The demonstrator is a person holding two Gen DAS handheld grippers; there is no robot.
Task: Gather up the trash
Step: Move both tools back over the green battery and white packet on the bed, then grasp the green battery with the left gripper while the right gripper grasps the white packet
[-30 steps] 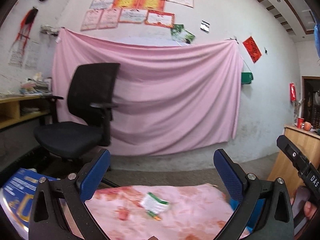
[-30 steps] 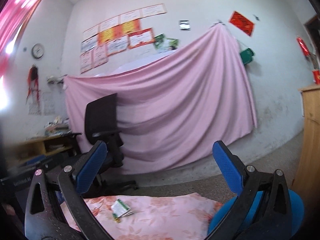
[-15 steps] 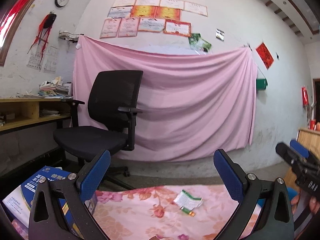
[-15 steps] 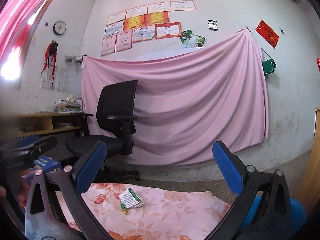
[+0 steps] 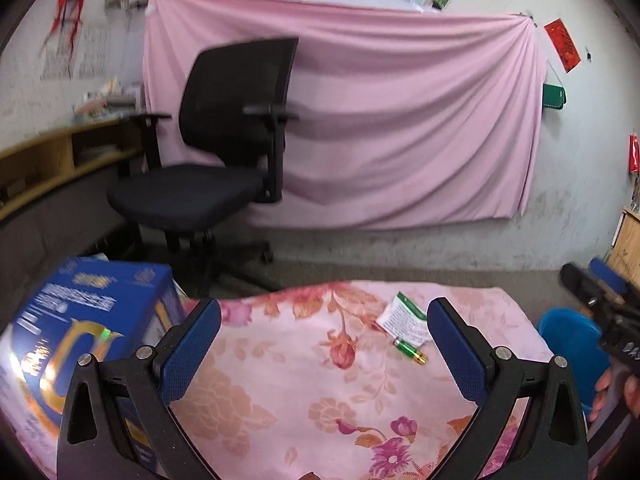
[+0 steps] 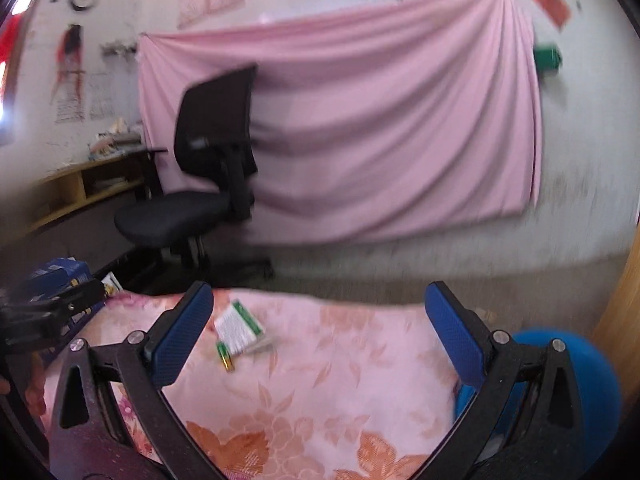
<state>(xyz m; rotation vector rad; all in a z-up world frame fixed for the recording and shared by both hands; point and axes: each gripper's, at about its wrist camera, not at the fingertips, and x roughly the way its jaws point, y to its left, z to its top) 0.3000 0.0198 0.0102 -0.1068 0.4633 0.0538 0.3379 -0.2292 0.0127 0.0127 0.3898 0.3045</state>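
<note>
A white and green paper packet (image 5: pixel 404 318) (image 6: pixel 238 324) lies on the pink flowered tablecloth (image 5: pixel 300 380) (image 6: pixel 340 360), with a small green battery (image 5: pixel 410 351) (image 6: pixel 225 356) beside it. My left gripper (image 5: pixel 324 350) hovers open over the cloth, the packet just inside its right finger. My right gripper (image 6: pixel 320 334) is also open and empty, with the packet near its left finger. A blue bin (image 5: pixel 570 350) (image 6: pixel 560 376) stands off the table's right edge. Each gripper shows at the edge of the other's view.
A blue printed box (image 5: pixel 80 320) (image 6: pixel 60 274) stands at the table's left end. A black office chair (image 5: pixel 224 152) (image 6: pixel 208 176) stands behind the table before a pink sheet on the wall. Wooden furniture (image 6: pixel 624 300) is at the right.
Both cameras have tilted downward and moved nearer the table. More of the cloth, the packet, the battery and the blue bin now show. Both grippers stay open.
</note>
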